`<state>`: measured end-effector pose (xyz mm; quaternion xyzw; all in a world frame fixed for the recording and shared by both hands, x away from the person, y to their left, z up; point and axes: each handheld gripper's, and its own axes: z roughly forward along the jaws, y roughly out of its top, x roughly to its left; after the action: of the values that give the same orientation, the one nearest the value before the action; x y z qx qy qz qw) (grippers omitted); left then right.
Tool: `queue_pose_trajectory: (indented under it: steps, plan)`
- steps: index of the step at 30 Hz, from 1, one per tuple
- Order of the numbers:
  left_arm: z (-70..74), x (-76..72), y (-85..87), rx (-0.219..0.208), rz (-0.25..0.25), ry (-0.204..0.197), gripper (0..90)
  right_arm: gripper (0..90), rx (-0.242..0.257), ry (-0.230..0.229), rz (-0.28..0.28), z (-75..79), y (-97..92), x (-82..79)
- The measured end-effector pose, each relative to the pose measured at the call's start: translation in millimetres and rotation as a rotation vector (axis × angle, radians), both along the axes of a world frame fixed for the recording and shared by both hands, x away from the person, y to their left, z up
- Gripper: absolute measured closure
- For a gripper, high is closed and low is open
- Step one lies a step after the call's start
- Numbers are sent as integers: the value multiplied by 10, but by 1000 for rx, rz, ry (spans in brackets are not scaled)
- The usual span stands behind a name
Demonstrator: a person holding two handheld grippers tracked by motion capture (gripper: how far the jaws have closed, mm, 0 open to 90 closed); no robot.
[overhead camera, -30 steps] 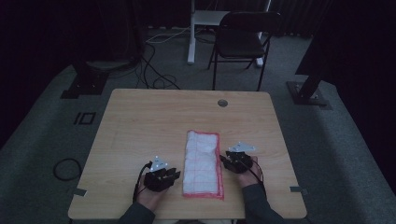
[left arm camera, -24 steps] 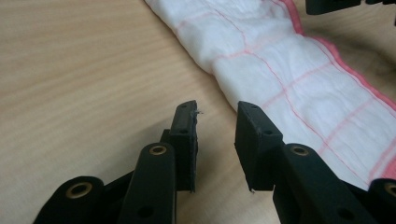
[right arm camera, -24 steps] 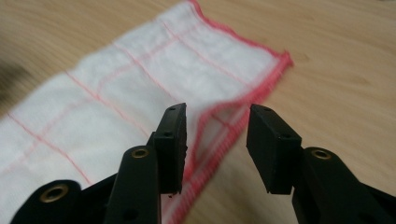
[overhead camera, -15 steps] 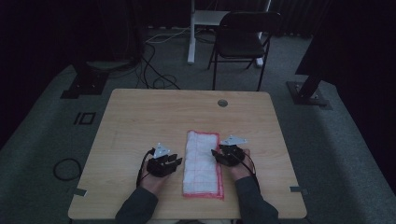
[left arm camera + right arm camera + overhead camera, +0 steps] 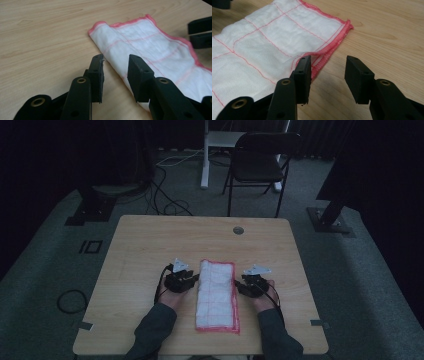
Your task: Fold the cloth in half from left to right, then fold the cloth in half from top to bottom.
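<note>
From my high view the room is very dim and murky, the floor and background nearly black, and the desk [image 5: 150, 250] the one lit patch, grainy and low in contrast. My two gripper views are far brighter, evenly lit from above with soft short shadows under the fingers [image 5: 98, 75]. The cloth [image 5: 262, 45] beyond the fingers is sharp; the finger bases blur slightly.

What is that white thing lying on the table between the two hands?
On the wooden table, near the person's edge, a folded cloth lies flat between the left gripper and right gripper. It is white with thin red grid lines and a pink stitched hem.
</note>
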<state>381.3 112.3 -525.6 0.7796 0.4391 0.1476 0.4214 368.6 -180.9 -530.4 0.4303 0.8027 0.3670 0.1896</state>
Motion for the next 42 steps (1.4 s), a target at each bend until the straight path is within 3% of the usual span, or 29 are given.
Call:
queue_pose_trajectory:
  steps: [6,12,16,27,35,42]
  plan:
    - [-25,156,-56,-19,29,15,635,566,27,-13,-11,43,-41,25]
    - [2,284,-129,-8,53,14,621,571,24,-31,-11,87,-5,100]
    - [17,347,-143,-11,72,20,621,627,17,-36,-2,106,27,169]
    - [-11,415,-191,1,84,36,661,680,13,-35,-15,111,112,363]
    - [-55,451,-265,10,78,62,623,664,8,-21,-43,77,181,556]
    - [-103,487,-284,28,103,87,605,625,-2,5,-62,11,222,688]
